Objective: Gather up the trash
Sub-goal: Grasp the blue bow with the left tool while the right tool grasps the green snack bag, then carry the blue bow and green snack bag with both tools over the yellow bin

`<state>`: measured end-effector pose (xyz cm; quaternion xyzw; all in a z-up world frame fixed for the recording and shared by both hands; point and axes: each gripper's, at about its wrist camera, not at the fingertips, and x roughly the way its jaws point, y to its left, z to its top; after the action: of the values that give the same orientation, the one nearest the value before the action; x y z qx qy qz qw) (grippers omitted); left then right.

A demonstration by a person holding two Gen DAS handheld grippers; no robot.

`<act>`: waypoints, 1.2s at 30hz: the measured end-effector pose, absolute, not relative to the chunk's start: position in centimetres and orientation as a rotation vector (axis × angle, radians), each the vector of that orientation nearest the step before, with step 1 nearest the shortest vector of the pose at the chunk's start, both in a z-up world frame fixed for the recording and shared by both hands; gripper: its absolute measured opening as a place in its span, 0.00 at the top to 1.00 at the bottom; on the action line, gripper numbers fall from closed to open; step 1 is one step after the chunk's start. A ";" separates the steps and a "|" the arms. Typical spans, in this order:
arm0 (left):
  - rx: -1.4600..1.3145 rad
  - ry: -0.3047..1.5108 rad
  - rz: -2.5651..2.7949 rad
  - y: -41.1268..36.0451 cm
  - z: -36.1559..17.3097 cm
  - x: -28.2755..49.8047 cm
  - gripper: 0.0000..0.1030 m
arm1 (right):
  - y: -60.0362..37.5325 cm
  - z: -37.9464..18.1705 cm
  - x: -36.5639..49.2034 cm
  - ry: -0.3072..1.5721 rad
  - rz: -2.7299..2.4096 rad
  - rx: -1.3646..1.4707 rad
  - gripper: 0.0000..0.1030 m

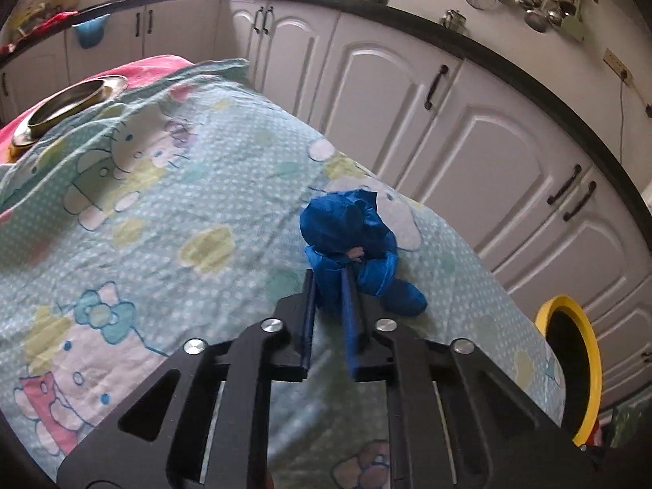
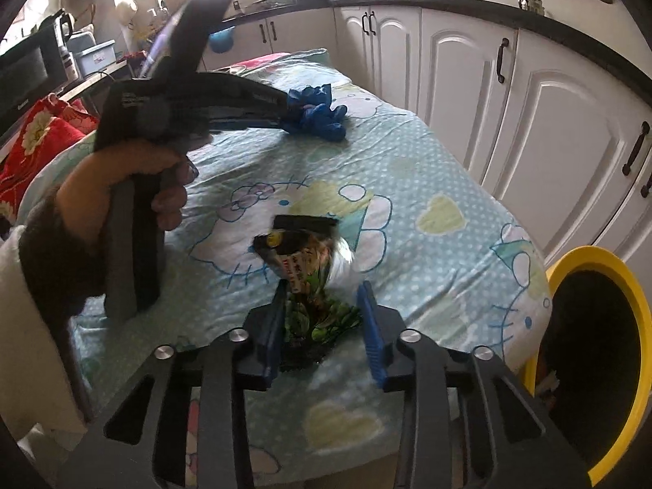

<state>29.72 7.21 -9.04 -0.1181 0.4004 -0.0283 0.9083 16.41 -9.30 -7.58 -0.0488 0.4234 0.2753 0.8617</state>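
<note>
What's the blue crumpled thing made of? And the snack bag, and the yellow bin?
The blue thing looks like thin shiny plastic or foil: it gleams and holds sharp crinkles, though glossy cloth is possible. The left tool is shut on it. The snack bag seems to be printed glossy plastic film, with a silvery patch. The bin looks like hard, smooth plastic, judging by its even yellow rim.

A steel bowl (image 1: 69, 102) sits on the cartoon-print cloth (image 1: 183, 203). White cabinets (image 1: 468, 122) run behind, ladles (image 1: 538, 0) hang above, and a red pillow (image 2: 36, 142) lies left.
</note>
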 end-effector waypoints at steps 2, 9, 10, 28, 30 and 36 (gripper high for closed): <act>-0.229 0.826 -0.071 6.8 -9.0 29.4 0.99 | -9.4 -7.4 16.3 0.888 0.584 -0.088 0.74; -0.176 0.823 -0.113 4.5 -8.3 27.9 1.00 | -11.1 -5.4 15.4 0.834 0.584 -0.051 0.78; -0.170 0.820 -0.116 4.2 -8.1 27.7 1.00 | -11.5 -5.0 15.2 0.825 0.581 -0.047 0.78; -0.119 0.729 -0.250 -2.4 -3.5 23.7 1.00 | -21.9 -1.8 14.9 0.726 0.412 0.067 0.78; -0.116 0.721 -0.265 -3.1 -3.1 23.4 1.00 | -23.1 -1.5 14.8 0.712 0.388 0.079 0.78; -0.101 0.703 -0.312 -5.3 -2.2 22.3 1.00 | -26.1 -1.2 14.4 0.692 0.329 0.116 0.78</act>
<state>22.32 -5.28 -2.20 -0.0490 0.3425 -0.1523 0.9258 14.36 -26.08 -1.22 0.0567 0.3374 0.1604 0.9259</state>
